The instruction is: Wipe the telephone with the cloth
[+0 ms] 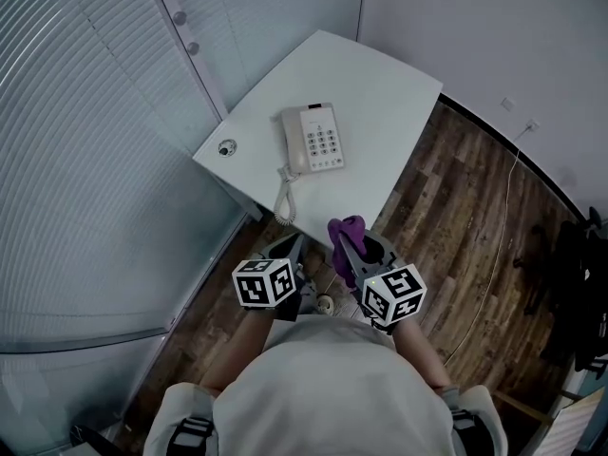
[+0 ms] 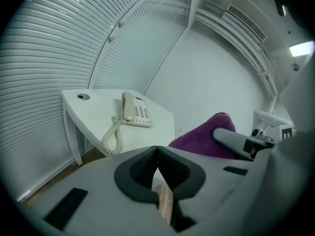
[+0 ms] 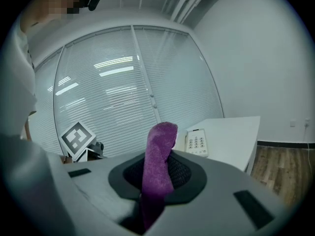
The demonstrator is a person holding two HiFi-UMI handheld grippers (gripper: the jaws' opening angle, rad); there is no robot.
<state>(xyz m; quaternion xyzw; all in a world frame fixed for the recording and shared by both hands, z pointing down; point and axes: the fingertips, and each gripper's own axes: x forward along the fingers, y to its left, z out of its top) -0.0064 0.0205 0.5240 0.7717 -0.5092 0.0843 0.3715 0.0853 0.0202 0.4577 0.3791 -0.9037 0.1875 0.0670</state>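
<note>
Telephone (image 1: 313, 139) is sitting flat on the white desk (image 1: 380, 74), at 12 o'clock from the person and well apart from both grippers. Its handset is lying on the 9 o'clock side of the keypad, and its coiled cord (image 1: 284, 198) is trailing toward 6 o'clock over the desk edge. A round grommet (image 1: 226, 147) is showing at 9 o'clock of the phone. Right gripper (image 3: 158, 157) is clamping the purple cloth (image 3: 160, 136), which is standing up out of the jaws. Left gripper (image 2: 157, 150) is hovering just beside it at 9 o'clock, jaws pressed together with nothing between them. Both are hanging over the wood floor (image 1: 456, 217), short of the desk. Blinds (image 1: 85, 141) are covering the glass wall at 9 o'clock.
</note>
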